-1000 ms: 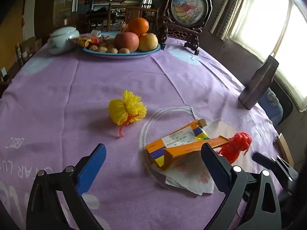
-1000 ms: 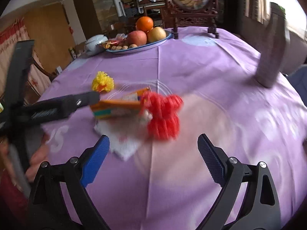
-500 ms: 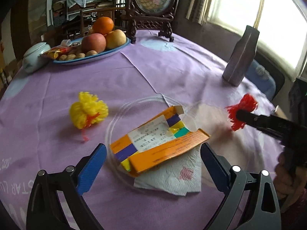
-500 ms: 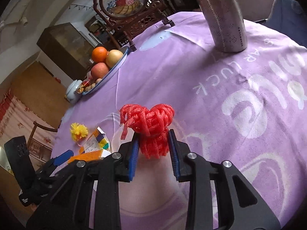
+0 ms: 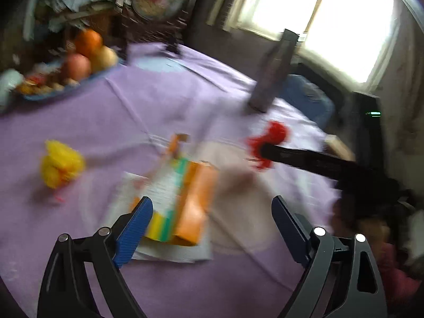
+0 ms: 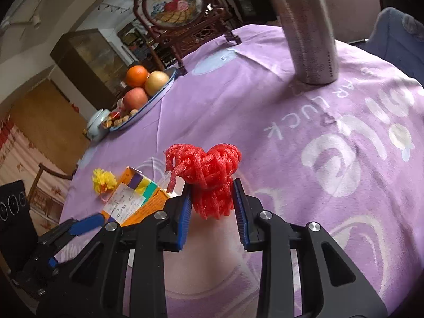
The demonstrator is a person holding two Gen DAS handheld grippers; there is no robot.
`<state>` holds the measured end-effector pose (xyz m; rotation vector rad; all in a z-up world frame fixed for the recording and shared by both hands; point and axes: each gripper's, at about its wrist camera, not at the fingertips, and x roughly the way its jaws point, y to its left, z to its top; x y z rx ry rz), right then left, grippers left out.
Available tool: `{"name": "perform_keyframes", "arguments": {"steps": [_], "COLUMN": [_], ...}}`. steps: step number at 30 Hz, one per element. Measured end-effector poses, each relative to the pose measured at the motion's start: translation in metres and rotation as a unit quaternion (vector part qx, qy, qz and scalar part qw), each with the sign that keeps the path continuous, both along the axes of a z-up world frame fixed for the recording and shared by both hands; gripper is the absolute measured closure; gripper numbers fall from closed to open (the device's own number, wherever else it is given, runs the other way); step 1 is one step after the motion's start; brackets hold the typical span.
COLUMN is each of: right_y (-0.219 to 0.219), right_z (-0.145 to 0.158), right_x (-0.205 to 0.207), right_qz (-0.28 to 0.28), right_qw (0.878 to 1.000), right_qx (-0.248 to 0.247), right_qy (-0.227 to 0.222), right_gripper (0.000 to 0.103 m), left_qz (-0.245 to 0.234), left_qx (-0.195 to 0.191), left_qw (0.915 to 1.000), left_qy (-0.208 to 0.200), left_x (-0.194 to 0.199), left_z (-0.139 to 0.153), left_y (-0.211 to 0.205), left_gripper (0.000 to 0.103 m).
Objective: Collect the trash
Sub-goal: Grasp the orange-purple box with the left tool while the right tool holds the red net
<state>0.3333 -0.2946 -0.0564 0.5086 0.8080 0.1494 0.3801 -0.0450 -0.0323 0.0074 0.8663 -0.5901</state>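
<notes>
My right gripper (image 6: 212, 201) is shut on a red foam fruit net (image 6: 209, 175), held just above the purple tablecloth (image 6: 238, 92). In the blurred left wrist view the same red net (image 5: 273, 135) sits at the tip of that black gripper. My left gripper (image 5: 212, 214) is wide and its jaws are closing. An orange medicine box (image 5: 190, 193) on a white napkin (image 5: 172, 251) lies between them near the left finger, and neither pad touches it. A yellow foam net (image 5: 61, 167) rests further left.
A blue fruit plate (image 6: 156, 98) and a white lidded pot (image 6: 96, 127) stand at the far side. A tall grey metal bottle (image 6: 310, 34) stands near the right edge, with a carved framed ornament (image 6: 175, 2) behind. A blue-cushioned chair (image 5: 307, 98) sits beyond the table.
My right gripper closed on the red net and lifted it, and has since held still. My left gripper swung and rolled closer over the orange box, its jaws narrowing a little.
</notes>
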Motion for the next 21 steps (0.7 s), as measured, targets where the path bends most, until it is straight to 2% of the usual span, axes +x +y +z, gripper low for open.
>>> {"name": "perform_keyframes", "arguments": {"steps": [4,6,8,9,14,16,18,19,21], "right_y": [0.002,0.004,0.005,0.006,0.007,0.007,0.008,0.009,0.011], "right_z": [0.000,0.000,0.000,0.000,0.000,0.001,0.001,0.003,0.005], "right_x": [0.000,0.000,0.000,0.001,0.002,0.002,0.001,0.000,-0.002], "right_qz": [0.002,0.004,0.005,0.006,0.011,0.011,0.012,0.014,0.016], "right_qw": [1.000,1.000,1.000,1.000,1.000,1.000,1.000,1.000,0.999], "right_qx": [-0.001,-0.007,-0.010,-0.011,-0.014,-0.014,-0.014,-0.016,-0.023], "right_qy": [0.000,0.000,0.000,0.000,0.002,0.001,-0.004,-0.008,-0.017], "right_gripper": [0.070,0.070,0.070,0.070,0.070,0.070,0.070,0.071,0.072], "left_qz": [0.029,0.041,0.054,0.056,0.054,0.052,0.051,0.051,0.056], "left_qx": [0.028,0.066,0.083,0.083,0.061,0.040,0.035,0.027,0.001], "left_qw": [0.9992,0.9968,0.9946,0.9946,0.9955,0.9964,0.9966,0.9966,0.9964], "left_qy": [0.004,-0.020,-0.030,-0.025,0.049,0.053,0.054,0.059,0.064], "left_x": [0.012,0.015,0.021,0.027,0.056,0.058,0.056,0.055,0.051], "left_z": [-0.010,-0.013,-0.014,-0.016,-0.034,-0.032,-0.029,-0.028,-0.021], "left_y": [-0.003,-0.007,-0.007,-0.008,-0.002,0.003,0.004,0.005,0.010], "left_gripper": [0.013,0.008,0.006,0.005,0.006,0.014,0.046,0.054,0.054]}}
